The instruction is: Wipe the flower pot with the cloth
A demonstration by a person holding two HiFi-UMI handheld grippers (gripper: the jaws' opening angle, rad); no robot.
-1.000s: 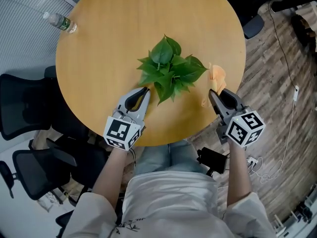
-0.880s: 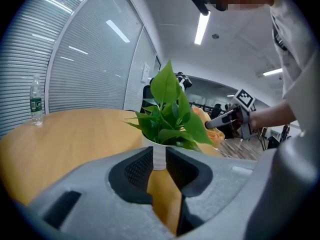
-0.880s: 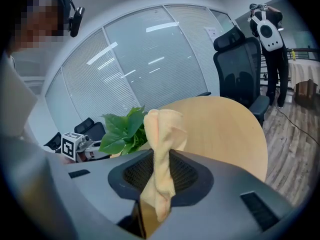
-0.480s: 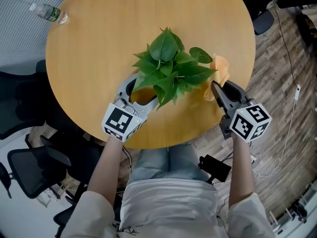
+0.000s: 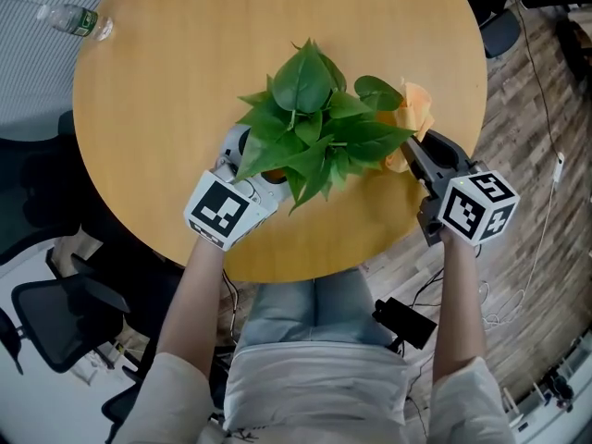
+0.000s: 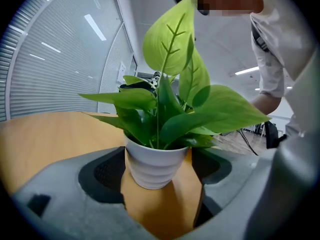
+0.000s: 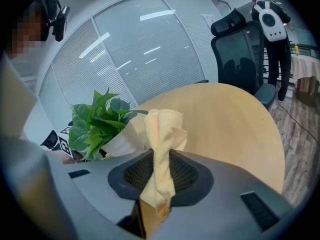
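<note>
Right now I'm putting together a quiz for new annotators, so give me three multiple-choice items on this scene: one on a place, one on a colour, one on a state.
1. Where on the table is the water bottle?
A) at its far left edge
B) in the middle
C) at the near edge

2. What colour is the flower pot?
A) black
B) white
C) red

3. How do the right tongs stand?
A) open and empty
B) shut on the cloth
C) shut on a leaf

Key:
1 A: the head view shows the bottle by the rim at the far left.
2 B: the left gripper view shows a white ribbed pot.
3 B: the right gripper view shows the yellow cloth pinched between the pads.
</note>
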